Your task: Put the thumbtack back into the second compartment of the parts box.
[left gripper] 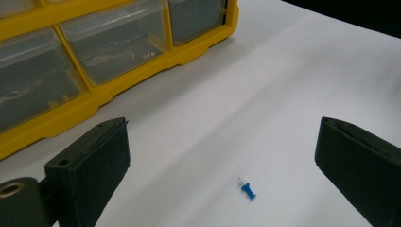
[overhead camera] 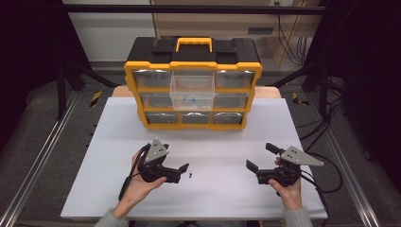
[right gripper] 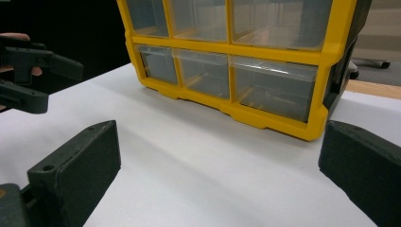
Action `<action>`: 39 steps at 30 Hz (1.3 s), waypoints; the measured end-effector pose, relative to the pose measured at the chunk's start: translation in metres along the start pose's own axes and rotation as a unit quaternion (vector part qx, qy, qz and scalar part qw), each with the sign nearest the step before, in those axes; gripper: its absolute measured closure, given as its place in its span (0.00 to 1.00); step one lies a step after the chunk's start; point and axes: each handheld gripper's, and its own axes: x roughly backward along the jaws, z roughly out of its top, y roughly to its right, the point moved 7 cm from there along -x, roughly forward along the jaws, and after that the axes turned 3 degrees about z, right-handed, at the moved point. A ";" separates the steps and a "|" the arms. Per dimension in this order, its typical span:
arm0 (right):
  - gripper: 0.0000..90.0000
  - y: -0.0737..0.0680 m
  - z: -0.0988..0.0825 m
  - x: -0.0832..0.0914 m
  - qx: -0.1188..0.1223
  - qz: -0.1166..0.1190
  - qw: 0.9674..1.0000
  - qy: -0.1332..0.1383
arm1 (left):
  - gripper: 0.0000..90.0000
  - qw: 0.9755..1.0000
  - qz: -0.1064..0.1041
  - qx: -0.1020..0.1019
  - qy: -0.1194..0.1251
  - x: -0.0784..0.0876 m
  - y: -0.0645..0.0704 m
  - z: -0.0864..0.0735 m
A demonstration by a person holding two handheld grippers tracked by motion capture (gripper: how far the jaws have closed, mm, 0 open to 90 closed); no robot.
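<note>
Near edge of the white table top [overhead camera: 213, 198]: two hands, each holding a black two-jaw gripper. Left gripper [overhead camera: 183, 169] has its jaws spread wide with nothing between them; the small blue plastic push pin [overhead camera: 190, 174] lies on the table just off its jaw tips, at about 3 o'clock from the gripper body, not touching. In the left gripper view the push pin [left gripper: 248, 189] lies on its side between the two jaws, nearer the right-hand one, clear of both.

Right gripper [overhead camera: 261, 157], at 3 o'clock from the pin and well apart from it, also stands with jaws wide and empty, pointing toward the left gripper.

Farther, at 12 o'clock: a yellow-framed, black-topped plastic organiser box [overhead camera: 193, 80] with clear drawers, standing upright at the far table edge. Its top-row middle clear drawer [overhead camera: 192, 92] is pulled out; small blue items show inside.
</note>
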 end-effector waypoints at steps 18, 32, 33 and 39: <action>0.01 0.000 0.000 0.000 0.000 0.000 1.000 0.000 | 0.07 0.999 -0.002 0.003 -0.040 -0.022 0.014 -0.020; 0.01 0.000 0.000 0.000 -0.001 0.000 1.000 0.000 | 0.15 0.998 0.014 0.015 -0.065 -0.038 0.020 -0.036; 0.01 0.000 0.000 0.000 -0.001 0.001 1.000 0.000 | 0.16 0.998 0.015 0.015 -0.066 -0.039 0.020 -0.037; 0.01 0.000 0.000 0.000 -0.002 0.000 1.000 0.000 | 0.23 0.997 0.025 0.021 -0.073 -0.042 0.019 -0.042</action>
